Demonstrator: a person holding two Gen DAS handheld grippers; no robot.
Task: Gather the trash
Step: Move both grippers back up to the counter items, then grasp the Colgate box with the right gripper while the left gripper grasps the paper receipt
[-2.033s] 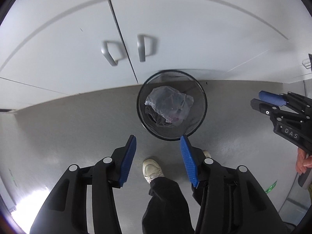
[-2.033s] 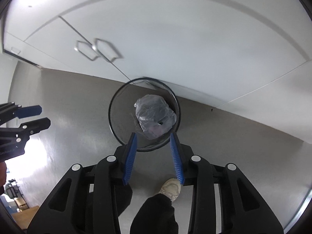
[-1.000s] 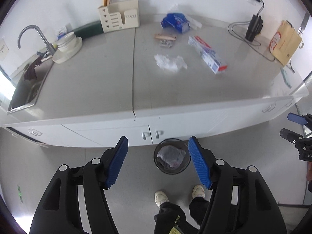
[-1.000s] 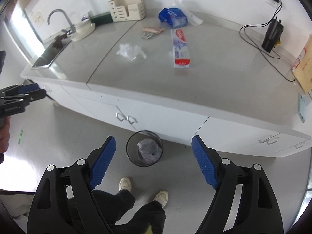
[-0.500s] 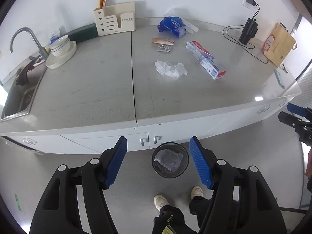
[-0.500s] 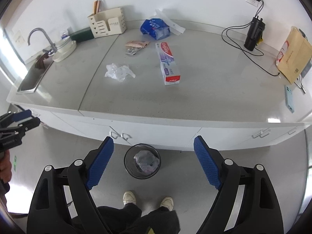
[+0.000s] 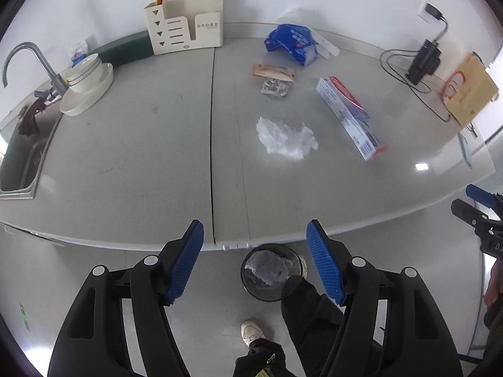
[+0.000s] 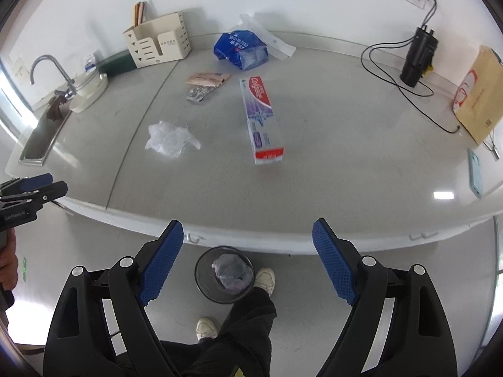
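While both cameras look down on the grey counter (image 7: 125, 157), only the right wrist view shows the phone (image 8: 475, 172) at the counter's right edge. Left gripper (image 7: 255, 262) and right gripper (image 8: 247, 259): jaws wide apart, nothing between them. Crumpled clear plastic (image 7: 285, 138) lies mid-counter, well beyond both grippers; toothpaste box (image 8: 262, 119) lies to its right (red end toward the counter edge). Wire trash bin (image 8: 201, 278) sits on the floor below, holding a bagged wad, between the pads in each view.
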